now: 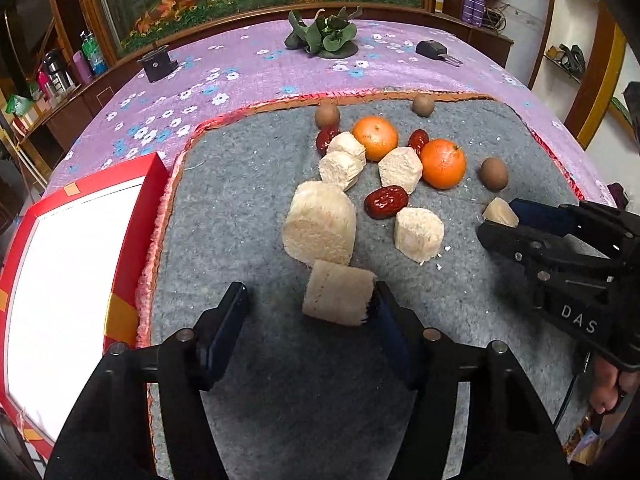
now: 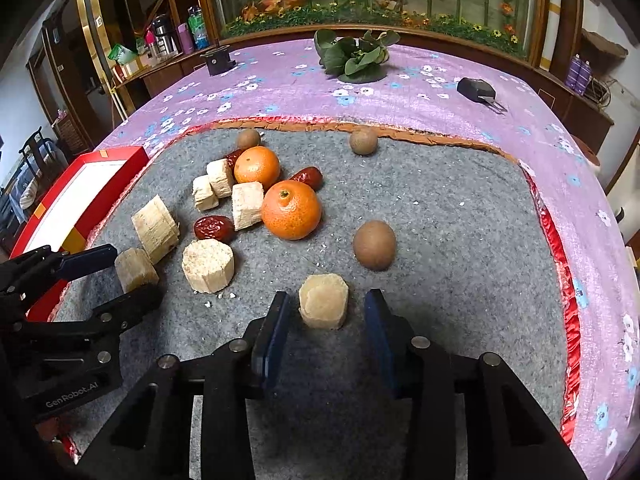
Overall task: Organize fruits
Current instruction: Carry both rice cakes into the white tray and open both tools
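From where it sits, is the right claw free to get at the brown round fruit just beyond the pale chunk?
Probably yes. The right claw straddles the pale chunk without visibly pressing it, and the brown round fruit sits just beyond on bare grey mat, nothing beside it. It would likely need to clear the chunk first.

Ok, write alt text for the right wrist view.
The right tongs straddle a pale sugarcane chunk on a grey felt mat, pads not touching it. Beyond lie two oranges, red dates, brown longans and more cane pieces.
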